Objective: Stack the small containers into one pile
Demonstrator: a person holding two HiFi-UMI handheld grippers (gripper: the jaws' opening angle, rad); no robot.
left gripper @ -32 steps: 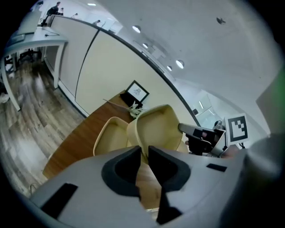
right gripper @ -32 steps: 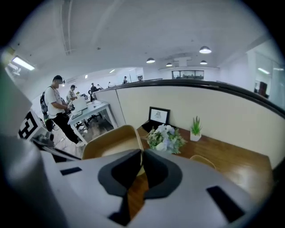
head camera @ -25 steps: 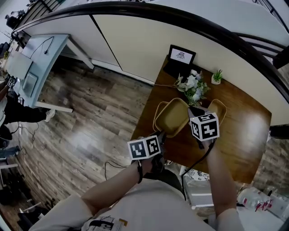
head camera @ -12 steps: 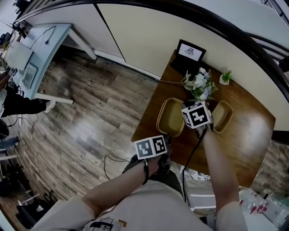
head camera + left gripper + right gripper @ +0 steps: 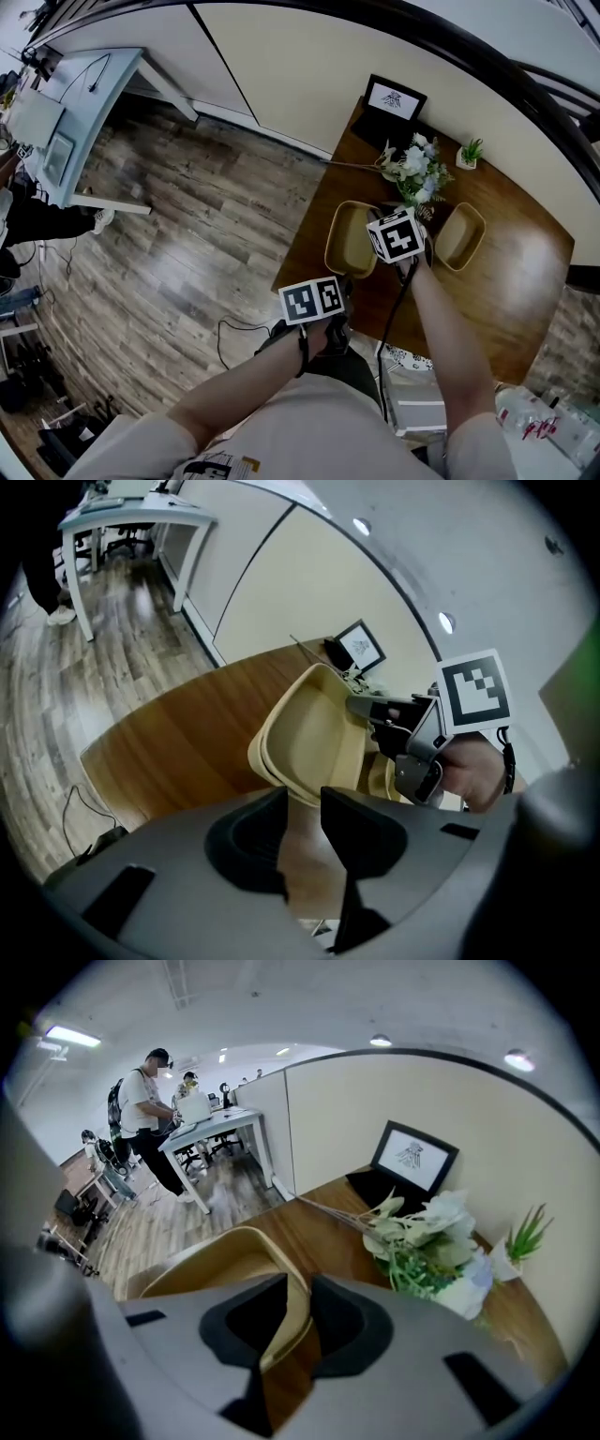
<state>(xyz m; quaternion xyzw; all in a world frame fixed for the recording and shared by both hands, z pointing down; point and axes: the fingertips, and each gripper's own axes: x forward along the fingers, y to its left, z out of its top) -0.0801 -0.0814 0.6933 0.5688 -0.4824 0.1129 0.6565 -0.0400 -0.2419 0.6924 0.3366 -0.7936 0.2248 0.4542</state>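
- The brown wooden table (image 5: pixel 506 291) carries everything; places below are given against it.
- A pile of nested tan, rounded-rectangular plastic containers (image 5: pixel 349 239) sits by the table's left edge. The left gripper view shows a doubled rim, so it holds at least two.
- A single tan container of the same kind (image 5: pixel 459 236) sits apart on the table's right half. Its long axis runs roughly from the table's near edge toward the far edge. It looks like the piece left to stack.
- The right gripper (image 5: pixel 298 1321) points down over the middle of the table at the pile's right rim. Its jaws have just been opening and stand a little apart, with that rim in the gap. They do not look clamped on it.
- The left gripper (image 5: pixel 302 827) hangs over the table's near-left edge at the pile's near corner. Its jaws have also just been opening and are partly apart, with only bare wood showing between them.
- Next move, as a judgement: the lone container lies to the right of the right gripper's jaws, so the right hand is nearer and a short rim is the likely hold.
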